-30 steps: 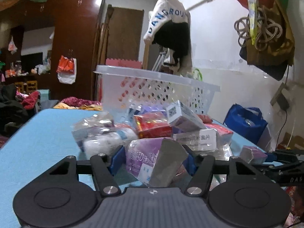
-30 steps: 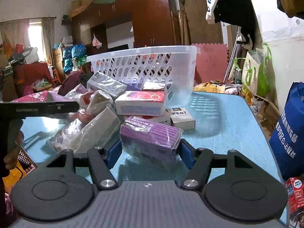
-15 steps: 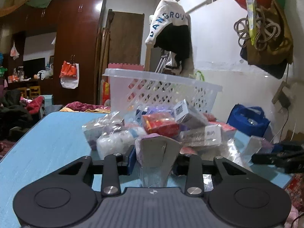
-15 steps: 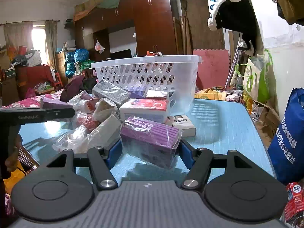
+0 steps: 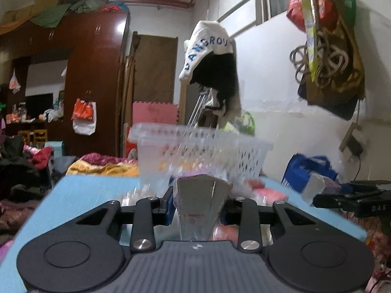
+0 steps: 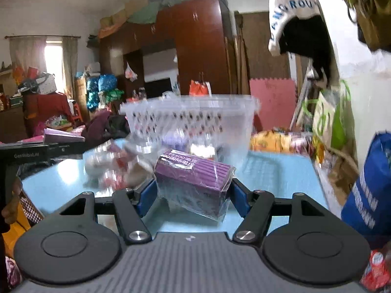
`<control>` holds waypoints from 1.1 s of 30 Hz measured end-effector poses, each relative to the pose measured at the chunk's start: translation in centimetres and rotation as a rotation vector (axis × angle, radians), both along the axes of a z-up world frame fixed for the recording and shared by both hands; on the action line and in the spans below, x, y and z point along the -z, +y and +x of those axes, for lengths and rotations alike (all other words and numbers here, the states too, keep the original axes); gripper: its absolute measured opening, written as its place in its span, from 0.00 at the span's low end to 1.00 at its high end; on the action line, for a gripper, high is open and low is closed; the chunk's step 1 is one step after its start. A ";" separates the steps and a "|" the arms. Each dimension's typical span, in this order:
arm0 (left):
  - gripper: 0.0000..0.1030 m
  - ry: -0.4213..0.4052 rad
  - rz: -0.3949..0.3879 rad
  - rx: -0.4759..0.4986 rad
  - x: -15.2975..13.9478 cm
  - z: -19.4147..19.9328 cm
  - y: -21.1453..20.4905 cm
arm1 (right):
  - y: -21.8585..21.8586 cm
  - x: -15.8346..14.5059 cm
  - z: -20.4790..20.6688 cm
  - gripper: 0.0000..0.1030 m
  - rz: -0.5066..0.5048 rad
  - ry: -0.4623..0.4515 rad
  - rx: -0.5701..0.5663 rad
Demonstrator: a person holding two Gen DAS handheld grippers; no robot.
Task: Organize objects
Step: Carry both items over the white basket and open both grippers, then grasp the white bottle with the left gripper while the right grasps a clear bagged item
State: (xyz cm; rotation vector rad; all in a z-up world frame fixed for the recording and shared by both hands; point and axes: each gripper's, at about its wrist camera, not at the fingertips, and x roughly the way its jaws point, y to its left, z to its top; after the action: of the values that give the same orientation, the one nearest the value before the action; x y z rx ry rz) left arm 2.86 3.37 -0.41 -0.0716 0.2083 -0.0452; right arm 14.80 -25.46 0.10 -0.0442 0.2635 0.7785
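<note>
Left wrist view: a soft packet wrapped in clear film, grey at its near end (image 5: 201,195), is clenched between the blue pads of the left gripper (image 5: 200,201). Its jaws have just been closing on this packet and are now almost together, so the packet is squeezed narrow. In the right wrist view a purple ribbed pack in crinkled clear plastic (image 6: 193,183) is grasped by the right gripper (image 6: 193,190), and it sits tilted between the pads.

Both packs are held above the light blue table (image 6: 273,168), on the near side of the white perforated plastic basket (image 6: 190,119). A blurred pile of loose packets (image 6: 112,168) is lying at the foot of the basket, also on its near side.

Some risks are judged from this. The clear film is slippery, so the purple pack could slide out of the pads if it is swung quickly toward the basket. The squeezed packet could be crushed or pulled out of shape. If either pack is carried too low, the basket rim could be struck and the basket pushed away. The two grippers could also be brought into collision over the basket.
</note>
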 end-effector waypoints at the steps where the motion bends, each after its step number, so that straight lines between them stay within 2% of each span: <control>1: 0.37 -0.007 -0.003 0.006 -0.9 0.4 0.1 | 0.3 -1.0 0.3 0.66 0.002 -0.015 -0.007; 5: 0.37 -0.004 -0.026 0.035 -5.3 3.5 0.5 | 2.9 -5.7 2.5 0.66 0.005 -0.095 0.003; 9: 0.37 0.037 -0.035 0.010 -9.1 9.3 0.5 | 6.8 -8.8 6.1 0.66 -0.040 -0.120 -0.002; 11: 0.37 0.093 -0.040 -0.008 -9.6 12.8 0.6 | 8.9 -9.4 8.1 0.66 -0.090 -0.107 0.016; 14: 0.38 0.189 -0.070 -0.016 -8.7 17.4 1.2 | 11.0 -9.1 10.8 0.68 -0.127 -0.062 0.007; 15: 0.41 0.218 -0.086 -0.020 -8.2 18.5 1.5 | 11.5 -8.8 11.4 0.74 -0.142 -0.050 -0.001; 16: 0.55 0.249 -0.095 -0.024 -7.6 19.5 1.8 | 11.5 -8.6 11.5 0.86 -0.147 -0.050 0.004; 17: 0.70 0.272 -0.104 -0.038 -7.0 20.2 2.1 | 11.5 -8.3 11.6 0.93 -0.153 -0.060 0.020; 18: 0.73 0.279 -0.107 -0.060 -6.5 20.4 2.4 | 11.4 -8.0 11.4 1.00 -0.155 -0.075 0.040; 21: 0.73 0.277 -0.090 -0.082 -5.7 19.2 3.0 | 10.1 -7.5 10.5 1.00 -0.141 -0.055 0.034; 24: 0.73 0.217 -0.053 -0.091 -5.9 15.1 2.6 | 7.6 -6.7 8.3 1.00 -0.110 -0.002 -0.003; 26: 0.82 0.168 -0.015 -0.057 -5.4 11.0 2.0 | 5.5 -5.6 6.8 1.00 -0.062 0.032 -0.035; 30: 0.84 0.131 0.030 -0.027 -2.3 4.3 1.2 | 1.5 -0.7 3.0 1.00 0.035 0.132 -0.084; 33: 0.84 0.147 0.009 -0.082 0.2 1.8 1.8 | 0.7 2.8 0.6 1.00 0.037 0.184 -0.136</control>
State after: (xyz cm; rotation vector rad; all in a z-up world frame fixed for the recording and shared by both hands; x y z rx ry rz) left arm 4.70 5.20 -0.61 -0.0742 0.3520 0.0432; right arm 15.40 -24.80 -2.66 0.0453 0.4236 0.9243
